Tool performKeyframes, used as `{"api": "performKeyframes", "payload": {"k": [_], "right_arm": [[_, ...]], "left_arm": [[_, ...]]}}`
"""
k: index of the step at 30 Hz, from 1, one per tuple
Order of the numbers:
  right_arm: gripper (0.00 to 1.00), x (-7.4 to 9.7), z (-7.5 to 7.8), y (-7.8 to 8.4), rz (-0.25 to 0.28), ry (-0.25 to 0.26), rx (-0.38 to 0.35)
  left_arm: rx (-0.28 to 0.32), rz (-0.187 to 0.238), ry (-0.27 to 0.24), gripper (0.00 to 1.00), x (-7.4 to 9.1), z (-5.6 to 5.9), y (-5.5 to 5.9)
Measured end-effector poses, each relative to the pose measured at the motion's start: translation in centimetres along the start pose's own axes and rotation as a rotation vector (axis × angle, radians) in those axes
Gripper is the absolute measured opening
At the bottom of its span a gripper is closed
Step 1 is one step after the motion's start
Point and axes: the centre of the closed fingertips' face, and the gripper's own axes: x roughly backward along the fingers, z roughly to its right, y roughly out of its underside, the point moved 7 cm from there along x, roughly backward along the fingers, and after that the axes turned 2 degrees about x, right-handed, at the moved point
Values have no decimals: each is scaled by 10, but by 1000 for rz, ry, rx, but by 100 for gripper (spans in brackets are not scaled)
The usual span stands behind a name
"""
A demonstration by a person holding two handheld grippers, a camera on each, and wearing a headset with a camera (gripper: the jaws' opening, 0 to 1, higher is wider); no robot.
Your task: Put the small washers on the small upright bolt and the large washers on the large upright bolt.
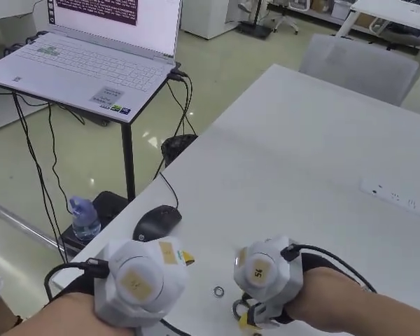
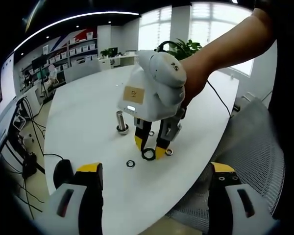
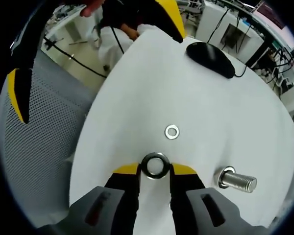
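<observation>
The white surface carries the work. Beyond its far left edge, an open silver laptop sits on a black stand. A black computer mouse lies near the surface's left edge. The left claw has its yellow-tipped jaws spread wide and holds nothing. The right claw is closed on a dark metal ring washer, low at the near edge. A silver threaded upright bolt stands just beside it. A small silver washer lies flat between the claws.
</observation>
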Motion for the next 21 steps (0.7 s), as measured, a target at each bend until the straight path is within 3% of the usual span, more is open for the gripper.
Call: {"api": "performKeyframes", "payload": {"k": [14, 21], "right_arm": [[21, 1, 4, 2, 10, -4, -55], [22, 13, 4, 9, 17, 0, -94]], "left_arm": [[-4, 5, 2, 88, 0, -1, -4], [-1, 7, 7, 89, 0, -1, -4]]}}
